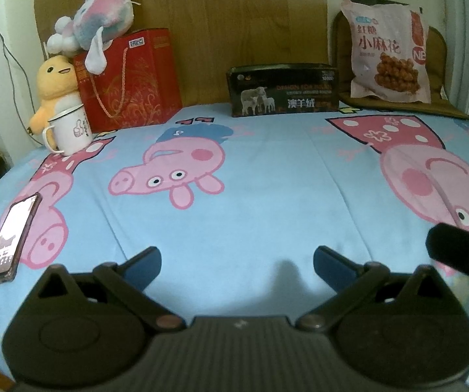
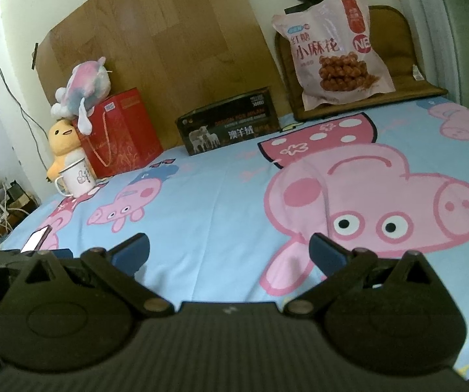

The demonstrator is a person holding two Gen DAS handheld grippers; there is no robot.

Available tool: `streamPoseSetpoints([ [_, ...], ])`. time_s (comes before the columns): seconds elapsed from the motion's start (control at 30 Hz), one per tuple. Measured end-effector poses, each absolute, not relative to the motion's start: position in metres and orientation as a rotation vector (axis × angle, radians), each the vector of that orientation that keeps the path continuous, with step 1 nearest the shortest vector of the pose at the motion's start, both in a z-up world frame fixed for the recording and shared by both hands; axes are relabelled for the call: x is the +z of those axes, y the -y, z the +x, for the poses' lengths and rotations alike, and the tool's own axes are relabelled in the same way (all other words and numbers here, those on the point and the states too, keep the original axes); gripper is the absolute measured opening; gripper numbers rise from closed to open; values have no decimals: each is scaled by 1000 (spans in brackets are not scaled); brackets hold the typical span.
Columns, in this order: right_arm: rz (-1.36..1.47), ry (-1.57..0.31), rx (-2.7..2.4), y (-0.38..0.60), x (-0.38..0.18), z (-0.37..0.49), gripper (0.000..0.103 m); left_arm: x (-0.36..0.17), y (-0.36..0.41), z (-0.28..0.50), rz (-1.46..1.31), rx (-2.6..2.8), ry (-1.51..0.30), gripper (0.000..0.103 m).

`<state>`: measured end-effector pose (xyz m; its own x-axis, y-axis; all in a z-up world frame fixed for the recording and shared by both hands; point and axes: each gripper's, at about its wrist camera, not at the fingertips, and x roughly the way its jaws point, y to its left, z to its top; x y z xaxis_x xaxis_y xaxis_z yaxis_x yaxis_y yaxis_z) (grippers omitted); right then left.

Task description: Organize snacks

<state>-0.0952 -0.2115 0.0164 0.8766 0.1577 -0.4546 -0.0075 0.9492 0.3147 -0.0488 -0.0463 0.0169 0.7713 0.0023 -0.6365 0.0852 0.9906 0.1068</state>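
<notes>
A big bed is covered by a light blue sheet (image 1: 250,202) with pink cartoon pigs on it. Nothing lies in the middle of it.

At the near left edge lies a dark flat phone (image 1: 12,235) with its screen lit up. Far on the left, a white metal mug (image 1: 69,130) with a thumbs-up picture stands on the sheet. Just behind the mug sits a yellow plush duck (image 1: 55,88), touching it. Beside the duck stands a red paper gift bag (image 1: 133,81) with gold swirls and a rope handle. A pink, white and blue plush toy (image 1: 100,19) lies on top of the red bag and hangs over its edge. Behind them a flat brown wooden board (image 1: 234,26) leans against the wall.

In the far middle stands a long black box (image 1: 283,89) with white sheep on it.

Far on the right is the pink bag of fried twist snacks (image 2: 335,62). It leans upright against a brown cushion (image 2: 394,65) and rests on it, well apart from both tongs.

The left gripper (image 1: 237,263) hangs over the near part of the sheet. Its blue fingers (image 1: 144,263) are spread wide and hold nothing. The right gripper (image 2: 229,250) is just to its right, near the big pig face. Its blue fingers (image 2: 327,251) are spread wide too, with nothing between them.
</notes>
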Motion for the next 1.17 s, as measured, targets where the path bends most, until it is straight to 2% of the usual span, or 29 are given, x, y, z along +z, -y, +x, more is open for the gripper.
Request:
streamPoseSetpoints([
  [1.17, 314, -506, 88, 209, 14, -96, 103, 21, 47, -52, 141, -53, -653, 103],
])
